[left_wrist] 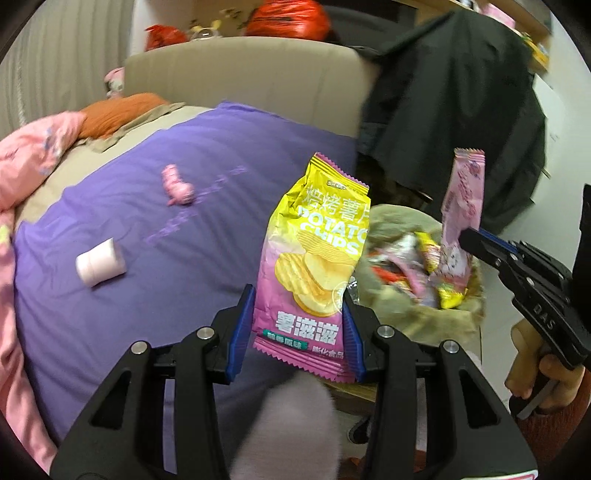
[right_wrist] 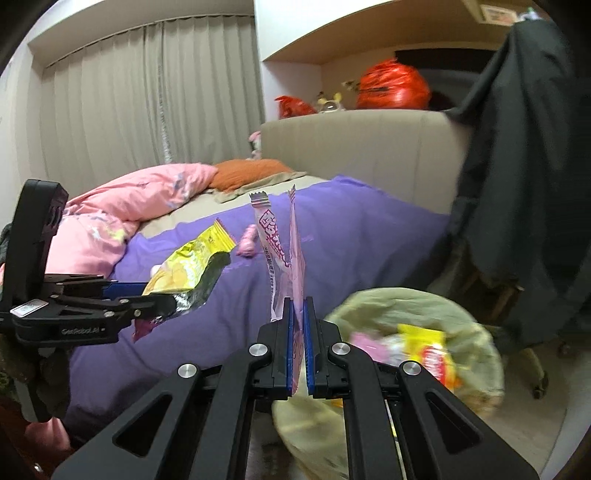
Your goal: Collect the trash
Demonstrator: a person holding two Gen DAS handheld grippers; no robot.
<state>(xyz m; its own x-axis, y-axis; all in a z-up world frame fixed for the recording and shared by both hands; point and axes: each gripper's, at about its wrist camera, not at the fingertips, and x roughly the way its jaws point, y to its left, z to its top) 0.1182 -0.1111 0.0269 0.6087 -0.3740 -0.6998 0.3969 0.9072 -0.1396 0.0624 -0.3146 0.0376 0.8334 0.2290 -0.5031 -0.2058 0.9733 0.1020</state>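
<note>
My left gripper [left_wrist: 299, 325] is shut on a yellow and pink potato chips bag [left_wrist: 317, 254], held upright over the bed's edge; the bag also shows in the right wrist view [right_wrist: 192, 269]. My right gripper [right_wrist: 298, 332] is shut on a thin pink snack wrapper [right_wrist: 282, 258], held upright; it also shows in the left wrist view [left_wrist: 463, 206] above the trash bin. The bin [right_wrist: 476, 325], lined with a pale green bag, holds several wrappers and stands on the floor beside the bed [left_wrist: 417, 314]. A small pink wrapper [left_wrist: 177, 184] and a pink roll [left_wrist: 100, 263] lie on the purple blanket.
The bed has a purple blanket [left_wrist: 147, 295], a pink duvet [right_wrist: 140, 199] and an orange pillow [right_wrist: 251, 173]. A beige headboard [left_wrist: 240, 74] carries red bags [left_wrist: 288, 18]. A dark jacket [left_wrist: 461, 92] hangs over a chair behind the bin.
</note>
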